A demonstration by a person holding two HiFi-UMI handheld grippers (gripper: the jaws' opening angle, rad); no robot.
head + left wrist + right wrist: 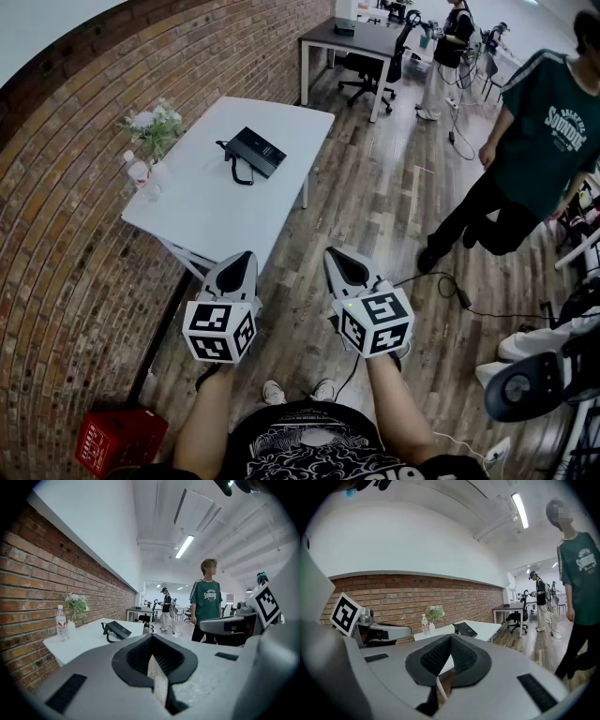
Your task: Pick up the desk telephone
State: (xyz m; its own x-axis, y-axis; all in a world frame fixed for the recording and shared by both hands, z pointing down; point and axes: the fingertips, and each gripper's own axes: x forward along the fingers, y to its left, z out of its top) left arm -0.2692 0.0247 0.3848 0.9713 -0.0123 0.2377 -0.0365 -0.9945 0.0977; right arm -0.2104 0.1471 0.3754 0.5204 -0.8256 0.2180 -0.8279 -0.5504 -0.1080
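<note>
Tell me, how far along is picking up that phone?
Nothing looks done yet: the phone lies untouched on the table. In hand: the left gripper and right gripper are shut, empty, held short of the table. Left to do: reach the phone, open, grip and lift it.

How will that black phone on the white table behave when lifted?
The phone looks rigid, so it likely won't flex. Its cord loops loose beside it and will probably dangle. Low and flat, it shouldn't roll.
</note>
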